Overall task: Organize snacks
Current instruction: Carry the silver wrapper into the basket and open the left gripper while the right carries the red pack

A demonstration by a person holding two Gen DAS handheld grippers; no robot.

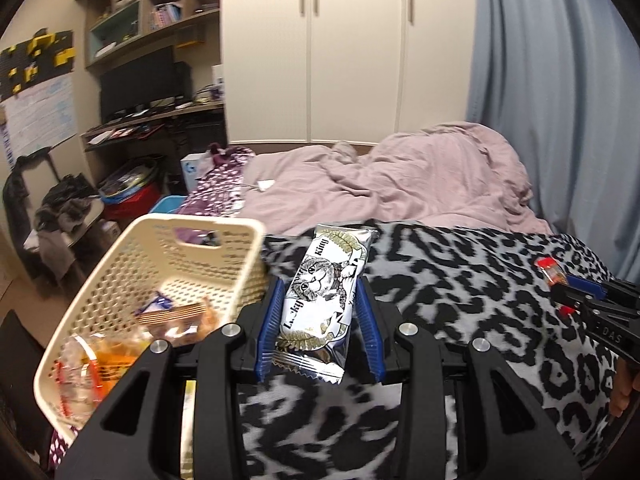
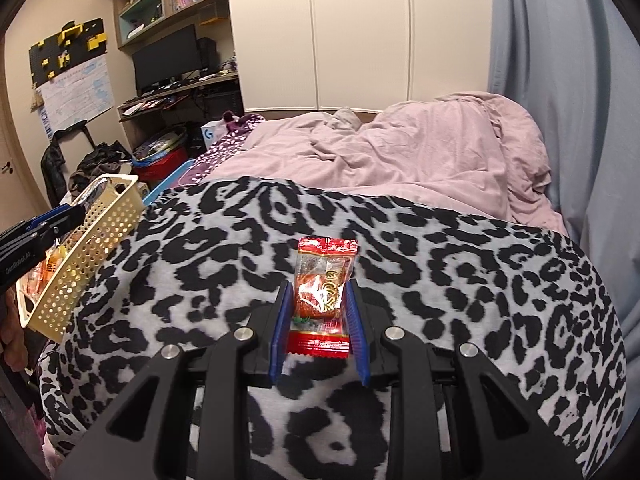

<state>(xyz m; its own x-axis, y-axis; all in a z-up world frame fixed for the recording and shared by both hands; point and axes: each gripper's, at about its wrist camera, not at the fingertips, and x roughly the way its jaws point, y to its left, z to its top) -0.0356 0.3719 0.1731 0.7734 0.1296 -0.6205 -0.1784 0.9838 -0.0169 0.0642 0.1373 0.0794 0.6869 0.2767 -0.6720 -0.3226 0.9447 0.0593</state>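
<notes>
While both tongs are loaded, the job looks to be at the carry-to-basket step. The left tongs are clamped on a glossy, flat foil cat-print bar just beside the cream perforated plastic basket, which already holds crinkly wrappers. The right tongs pinch a small red cellophane candy above the soft leopard-print blanket. Next, I judge, each should swing left over the rim and release.
</notes>
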